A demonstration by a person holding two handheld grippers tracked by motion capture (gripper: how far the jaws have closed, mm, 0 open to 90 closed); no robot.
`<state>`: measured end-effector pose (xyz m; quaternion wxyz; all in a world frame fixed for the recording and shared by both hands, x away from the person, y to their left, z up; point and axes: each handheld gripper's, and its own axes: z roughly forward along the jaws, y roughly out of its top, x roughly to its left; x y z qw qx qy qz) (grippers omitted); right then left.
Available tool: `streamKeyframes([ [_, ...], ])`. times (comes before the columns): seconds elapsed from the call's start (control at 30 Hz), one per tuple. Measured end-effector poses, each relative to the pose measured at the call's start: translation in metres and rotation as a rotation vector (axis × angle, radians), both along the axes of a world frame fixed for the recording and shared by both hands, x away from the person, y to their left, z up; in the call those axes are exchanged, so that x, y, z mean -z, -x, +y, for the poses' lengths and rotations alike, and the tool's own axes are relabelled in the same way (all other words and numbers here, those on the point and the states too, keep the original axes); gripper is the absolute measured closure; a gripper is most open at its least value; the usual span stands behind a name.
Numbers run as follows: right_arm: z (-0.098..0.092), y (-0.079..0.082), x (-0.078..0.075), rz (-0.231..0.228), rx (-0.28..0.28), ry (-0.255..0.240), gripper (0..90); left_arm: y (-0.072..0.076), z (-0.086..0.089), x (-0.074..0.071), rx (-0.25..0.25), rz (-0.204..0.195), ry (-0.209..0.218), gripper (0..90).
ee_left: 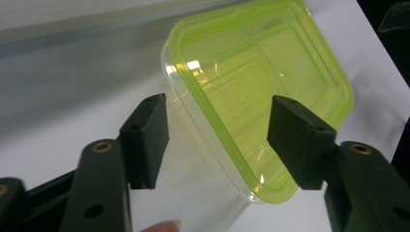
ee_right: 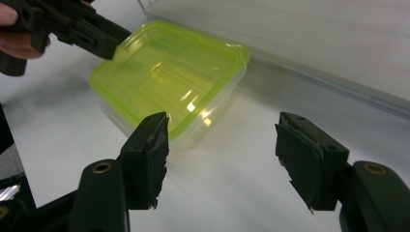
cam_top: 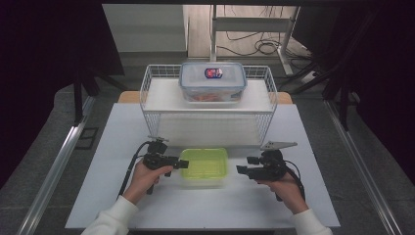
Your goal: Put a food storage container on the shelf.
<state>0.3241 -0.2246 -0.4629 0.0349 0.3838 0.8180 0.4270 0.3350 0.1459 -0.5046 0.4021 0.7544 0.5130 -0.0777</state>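
Observation:
A clear plastic box with a lime-green lid [cam_top: 204, 164] [ee_left: 251, 82] [ee_right: 164, 77] sits on the white table, in front of a wire rack. My left gripper [cam_top: 182, 164] [ee_left: 217, 104] is at the box's left edge. Its jaws straddle a corner of the lid with a gap on either side, so it is open. In the right gripper view, that same left gripper [ee_right: 104, 36] reaches over the far corner of the lid. My right gripper [cam_top: 241, 170] [ee_right: 222, 121] stands open a short way to the right of the box, with bare table between its pads.
Behind the box stands a white wire rack [cam_top: 147, 88]. On its top shelf is a clear lidded container [cam_top: 212, 81] with a red label and orange contents. The white table [cam_top: 122, 127] ends close behind the rack. Cables lie on the floor beyond.

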Motion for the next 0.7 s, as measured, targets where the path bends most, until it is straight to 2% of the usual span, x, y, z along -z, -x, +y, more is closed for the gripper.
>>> streamKeyframes([
  [0.23, 0.012, -0.009, 0.008, 0.062, -0.003, -0.038, 38.4, -0.002, 0.001, 0.003, 0.000, 0.007, 0.007, 48.5],
  [0.4, 0.021, -0.018, 0.018, 0.126, 0.006, -0.053, 38.5, -0.002, 0.001, 0.004, -0.003, 0.010, 0.004, 50.1],
  [0.7, 0.042, -0.036, 0.030, 0.184, 0.016, -0.051, 41.3, -0.002, 0.000, 0.005, 0.004, 0.015, 0.007, 52.4],
])
